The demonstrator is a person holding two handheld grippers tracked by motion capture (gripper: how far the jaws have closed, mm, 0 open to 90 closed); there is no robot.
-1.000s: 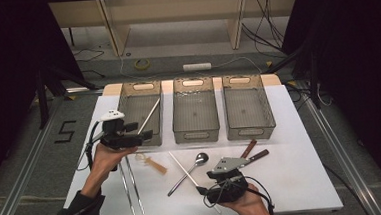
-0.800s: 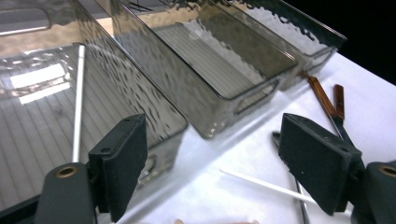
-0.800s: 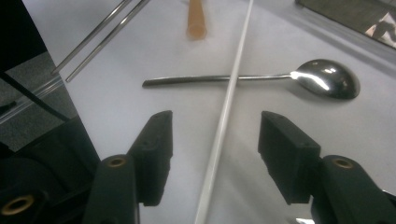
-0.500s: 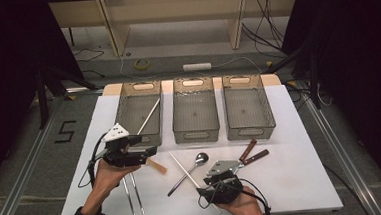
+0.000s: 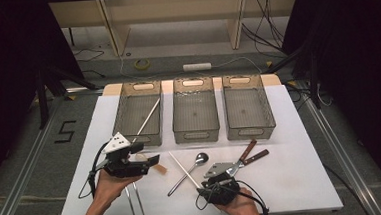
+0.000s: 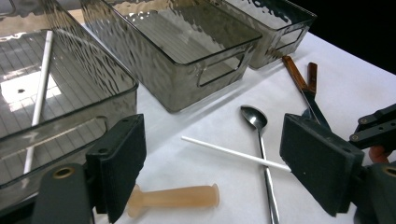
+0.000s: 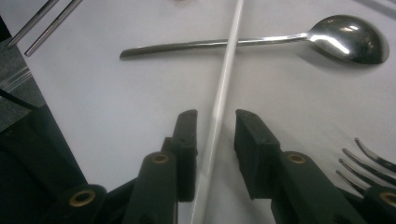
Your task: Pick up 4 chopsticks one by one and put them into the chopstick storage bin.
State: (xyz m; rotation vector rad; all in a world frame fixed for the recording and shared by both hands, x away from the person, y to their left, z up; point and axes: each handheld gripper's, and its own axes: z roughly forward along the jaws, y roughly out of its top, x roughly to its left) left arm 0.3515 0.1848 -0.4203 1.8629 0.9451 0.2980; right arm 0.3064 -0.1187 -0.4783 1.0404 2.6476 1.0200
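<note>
Starting at the left, I see my left tongs hanging over the white desk just in front of the left bin, which holds one white stick leaning against its wall. Those tongs stand spread wide with nothing between the pads; in the left gripper view a peach-coloured handle piece lies on the desk just below them. Two metal chopsticks lie near my left hand. Toward the middle, a white chopstick lies crossed over a steel spoon, in front of the middle bin. My right tongs straddle the near end of that chopstick; the jaws have just been closing, and a thin gap shows on either side of it, so the pads are not yet pressing. Right of them lie a fork and two wooden-handled knives, near the right bin.
</note>
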